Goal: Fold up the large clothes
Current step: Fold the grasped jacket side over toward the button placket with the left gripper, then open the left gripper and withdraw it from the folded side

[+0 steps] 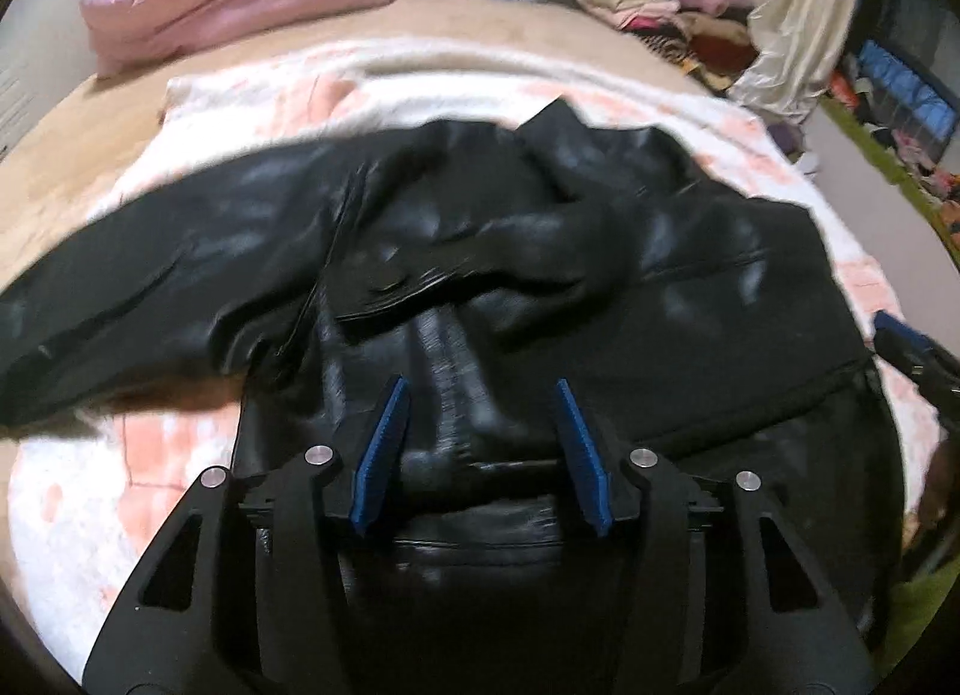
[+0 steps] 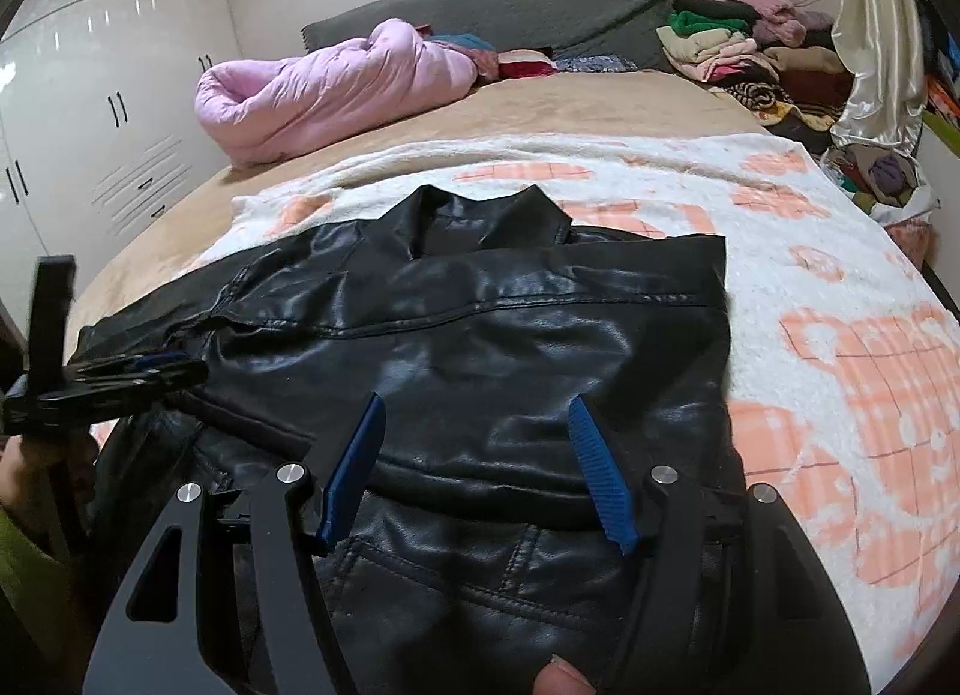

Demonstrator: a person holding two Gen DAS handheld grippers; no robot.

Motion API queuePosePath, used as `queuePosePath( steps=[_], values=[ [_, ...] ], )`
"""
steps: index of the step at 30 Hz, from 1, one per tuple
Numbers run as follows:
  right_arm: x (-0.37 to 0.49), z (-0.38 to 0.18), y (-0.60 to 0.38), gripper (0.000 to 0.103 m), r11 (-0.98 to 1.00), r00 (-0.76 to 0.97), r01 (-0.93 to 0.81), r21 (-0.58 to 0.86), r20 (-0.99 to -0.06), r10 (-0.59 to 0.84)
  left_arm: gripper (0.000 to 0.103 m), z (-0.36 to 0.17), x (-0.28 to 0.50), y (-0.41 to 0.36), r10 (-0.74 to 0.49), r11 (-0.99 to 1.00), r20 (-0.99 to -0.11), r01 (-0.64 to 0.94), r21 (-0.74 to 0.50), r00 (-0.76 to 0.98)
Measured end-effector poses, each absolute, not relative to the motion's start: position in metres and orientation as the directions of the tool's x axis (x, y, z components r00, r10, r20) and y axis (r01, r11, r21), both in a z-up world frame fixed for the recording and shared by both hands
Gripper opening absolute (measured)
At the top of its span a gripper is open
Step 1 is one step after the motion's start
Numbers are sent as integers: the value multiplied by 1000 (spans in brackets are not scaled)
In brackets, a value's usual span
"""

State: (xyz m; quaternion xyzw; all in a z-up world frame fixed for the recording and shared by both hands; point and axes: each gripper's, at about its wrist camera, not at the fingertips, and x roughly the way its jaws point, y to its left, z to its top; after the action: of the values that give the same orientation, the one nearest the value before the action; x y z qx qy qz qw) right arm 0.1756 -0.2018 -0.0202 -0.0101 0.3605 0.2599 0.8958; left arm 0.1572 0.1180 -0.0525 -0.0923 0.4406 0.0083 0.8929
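A black leather jacket (image 1: 540,287) lies back-up on a white and peach blanket (image 1: 252,101) on the bed, collar at the far end. One sleeve is folded over its back; the left sleeve (image 1: 120,299) stretches out to the left. My left gripper (image 1: 480,389) is open and empty, low over the jacket's lower half. My right gripper (image 2: 477,407) is open and empty over the jacket (image 2: 510,335) near its hem. The left gripper also shows in the right wrist view (image 2: 150,368) at the jacket's left side. The right gripper's fingertips (image 1: 900,329) show at the left wrist view's right edge.
A rolled pink quilt (image 2: 324,89) lies at the far left of the bed. A grey headboard cushion (image 2: 510,5) is behind it. A pile of clothes (image 2: 738,53) sits at the far right. White wardrobes (image 2: 90,95) stand at the left. A cream curtain (image 2: 876,35) hangs at the right.
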Motion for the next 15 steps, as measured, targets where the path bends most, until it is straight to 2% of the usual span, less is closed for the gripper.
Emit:
queuePosePath(
  steps=[4, 9, 15],
  values=[
    [179, -27, -192, 63, 871, 591, -468, 147, -681, 433, 43, -63, 156, 133, -123, 961, -786, -125, -247, 606],
    [203, -66, -187, 65, 917, 498, -376, 134, -805, 322, 43, -63, 156, 132, -121, 963, -784, -120, -242, 608],
    [199, -62, -186, 68, 920, 523, -363, 149, -785, 333, 43, -59, 152, 130, -120, 963, -777, -117, -242, 618]
  ],
)
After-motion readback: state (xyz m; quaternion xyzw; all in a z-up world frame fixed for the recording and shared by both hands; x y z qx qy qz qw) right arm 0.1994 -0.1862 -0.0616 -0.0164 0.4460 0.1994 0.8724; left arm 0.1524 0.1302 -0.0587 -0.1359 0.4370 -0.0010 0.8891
